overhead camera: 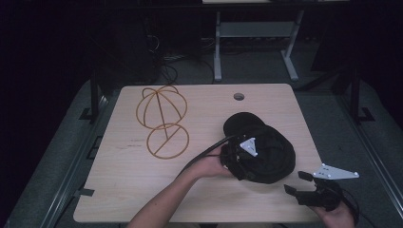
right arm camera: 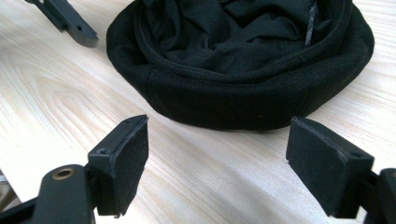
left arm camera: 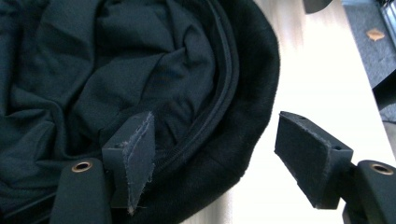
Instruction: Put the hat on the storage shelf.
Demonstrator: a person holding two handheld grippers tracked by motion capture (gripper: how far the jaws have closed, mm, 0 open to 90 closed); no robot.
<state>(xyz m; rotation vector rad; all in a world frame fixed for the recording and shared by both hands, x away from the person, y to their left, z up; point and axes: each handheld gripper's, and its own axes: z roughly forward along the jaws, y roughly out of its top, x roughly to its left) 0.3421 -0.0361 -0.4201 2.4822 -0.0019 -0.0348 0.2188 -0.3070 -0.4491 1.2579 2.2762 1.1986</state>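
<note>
Nearest the person, at about five o'clock on the table (overhead camera: 142, 190), the right gripper (overhead camera: 295, 182) sits low over the front edge with its jaws wide apart and nothing between them. In the right gripper view (right arm camera: 217, 163) bare wood lies between the pads, and the black cap (right arm camera: 240, 60) rests just beyond them at twelve o'clock, upside down with its crumpled lining showing.

A little farther in, the left gripper (overhead camera: 240, 161) is at the cap's (overhead camera: 261, 152) near-left edge, at about nine o'clock of it. In the left gripper view (left arm camera: 229, 158) its jaws stand apart astride the cap's rim (left arm camera: 233, 130): one pad inside against the lining, the other outside over the table, not pressing on the cloth.

Farthest, at about ten o'clock on the table, a wire cap frame (overhead camera: 161, 118) lies well apart from the cap.
</note>
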